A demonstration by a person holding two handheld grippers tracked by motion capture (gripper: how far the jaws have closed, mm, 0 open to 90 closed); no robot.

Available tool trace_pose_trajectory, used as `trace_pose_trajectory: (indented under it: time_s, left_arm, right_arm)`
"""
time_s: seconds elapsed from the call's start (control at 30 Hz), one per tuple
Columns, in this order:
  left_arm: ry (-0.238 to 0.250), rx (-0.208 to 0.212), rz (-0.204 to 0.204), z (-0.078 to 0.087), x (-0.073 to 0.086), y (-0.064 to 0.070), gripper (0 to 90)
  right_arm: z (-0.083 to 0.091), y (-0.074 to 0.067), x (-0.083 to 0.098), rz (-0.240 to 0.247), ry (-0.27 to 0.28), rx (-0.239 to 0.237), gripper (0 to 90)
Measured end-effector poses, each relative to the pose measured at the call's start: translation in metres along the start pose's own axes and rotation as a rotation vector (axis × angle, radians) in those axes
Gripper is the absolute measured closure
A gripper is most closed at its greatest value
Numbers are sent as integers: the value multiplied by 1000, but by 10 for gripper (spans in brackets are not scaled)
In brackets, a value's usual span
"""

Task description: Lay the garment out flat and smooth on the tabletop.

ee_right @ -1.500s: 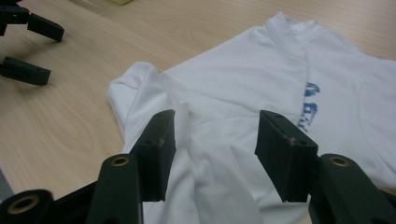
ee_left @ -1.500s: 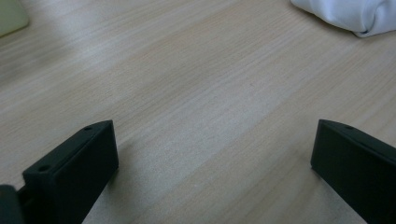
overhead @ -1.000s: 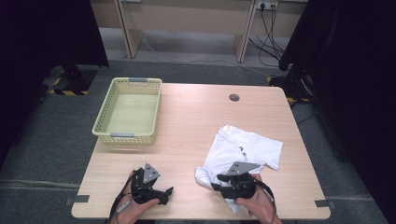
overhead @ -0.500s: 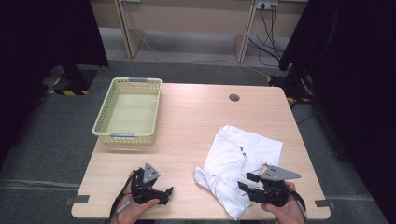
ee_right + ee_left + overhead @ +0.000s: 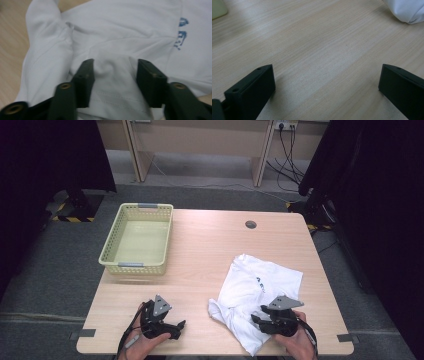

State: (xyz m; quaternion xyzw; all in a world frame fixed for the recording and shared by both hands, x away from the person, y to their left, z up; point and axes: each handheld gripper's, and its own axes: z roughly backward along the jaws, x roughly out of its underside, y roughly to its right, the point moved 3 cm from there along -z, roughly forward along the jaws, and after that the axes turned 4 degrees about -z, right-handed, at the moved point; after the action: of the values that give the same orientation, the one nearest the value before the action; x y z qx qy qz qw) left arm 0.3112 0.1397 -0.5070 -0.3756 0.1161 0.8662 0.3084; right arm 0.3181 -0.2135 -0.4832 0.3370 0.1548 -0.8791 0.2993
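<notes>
A white T-shirt [image 5: 260,280] with a small blue print lies crumpled on the right half of the wooden table [image 5: 210,250]. My right gripper [image 5: 257,321] sits on the shirt's near part. In the right gripper view its jaws [image 5: 115,72] have just been closing and press a raised fold of the white cloth [image 5: 125,30] between them. My left gripper [image 5: 177,330] rests near the table's front edge, left of the shirt. Its jaws [image 5: 327,82] stand wide apart over bare wood, and a lobe of the shirt [image 5: 409,10] lies ahead of them.
A pale yellow plastic basket [image 5: 135,265], with nothing in it, stands at the table's left back. A round cable hole [image 5: 250,224] is near the far edge. Dark curtains flank the table, and cables hang by the wall behind.
The right gripper went from the shirt's left lobe out to the right, then came back left onto the near part. The shirt's near edge now reaches closer to the front. The left gripper stayed put.
</notes>
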Motion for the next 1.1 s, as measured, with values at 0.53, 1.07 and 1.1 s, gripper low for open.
trace_pose_trajectory:
  time_s: [0.53,1.07,1.1]
  left_arm:
    - [0,0,0,0,0,0,0]
    - [57,74,48,2,-12,-2,55]
    - [74,86,55,3,-19,-1,57]
  right_arm:
    - [-14,-23,-94,130,203,-105,867]
    - [4,3,-52,-8,112,-35,468]
    - [4,10,-41,-32,93,-23,465]
